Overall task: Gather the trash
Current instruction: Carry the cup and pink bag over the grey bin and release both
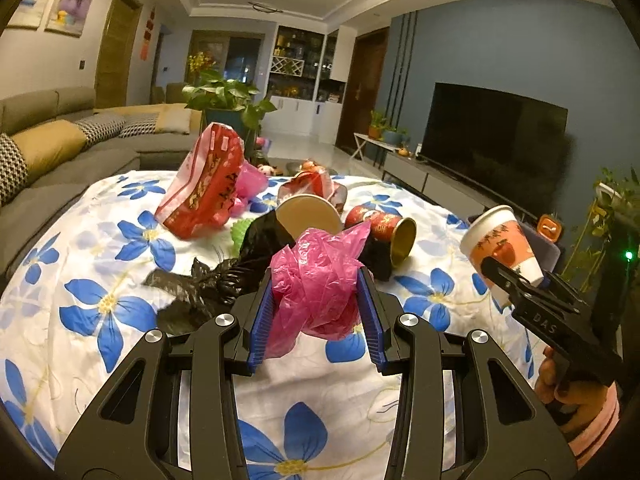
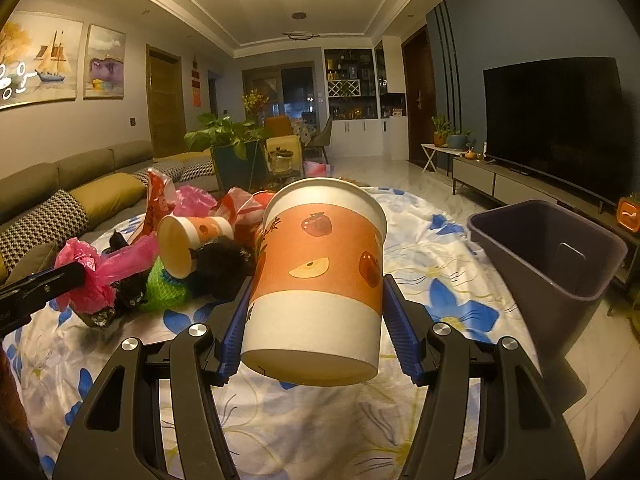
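Left wrist: floral cloth [image 1: 100, 304], sofa [image 1: 48, 136], TV [image 1: 496, 132].

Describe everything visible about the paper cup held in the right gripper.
The paper cup is white with an orange band printed with fruit, apparently persimmons, and a rolled rim. It looks undamaged and is tilted, rim up and away from the camera. The right gripper clamps its sides between blue ribbed pads, lifted clear of the floral cloth, left of the grey bin.
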A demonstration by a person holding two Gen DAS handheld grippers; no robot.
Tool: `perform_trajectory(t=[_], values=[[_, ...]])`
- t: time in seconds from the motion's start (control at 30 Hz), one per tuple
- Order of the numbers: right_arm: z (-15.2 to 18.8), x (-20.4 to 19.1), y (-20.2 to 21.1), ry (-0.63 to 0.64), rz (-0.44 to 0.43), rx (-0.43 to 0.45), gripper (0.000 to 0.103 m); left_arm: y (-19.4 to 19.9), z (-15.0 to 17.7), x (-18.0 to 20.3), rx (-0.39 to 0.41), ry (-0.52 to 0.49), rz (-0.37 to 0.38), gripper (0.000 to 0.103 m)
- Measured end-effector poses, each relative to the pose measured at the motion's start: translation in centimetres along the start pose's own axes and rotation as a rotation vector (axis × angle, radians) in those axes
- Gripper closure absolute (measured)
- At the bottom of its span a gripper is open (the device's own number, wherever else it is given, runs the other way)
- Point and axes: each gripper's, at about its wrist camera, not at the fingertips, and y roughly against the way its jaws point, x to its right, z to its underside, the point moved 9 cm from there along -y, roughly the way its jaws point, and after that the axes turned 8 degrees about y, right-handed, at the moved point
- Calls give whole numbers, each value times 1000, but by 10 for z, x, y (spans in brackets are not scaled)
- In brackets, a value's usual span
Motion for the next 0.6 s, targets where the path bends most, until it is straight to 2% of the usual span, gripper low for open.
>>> perform_trajectory(t=[0.13,0.27,0.47,0.6], values=[[-3,8,6,-3,6,10,43,3,-10,11,17,-18,6,64],[-9,19,11,1,20,22,43,-4,-24,39,22,-54,26,64],[-25,50,23,-19,57,51,43,-21,-48,105,34,-174,82,64],[-36,89,33,-23,150,88,43,-38,-57,155,63,-229,151,64]])
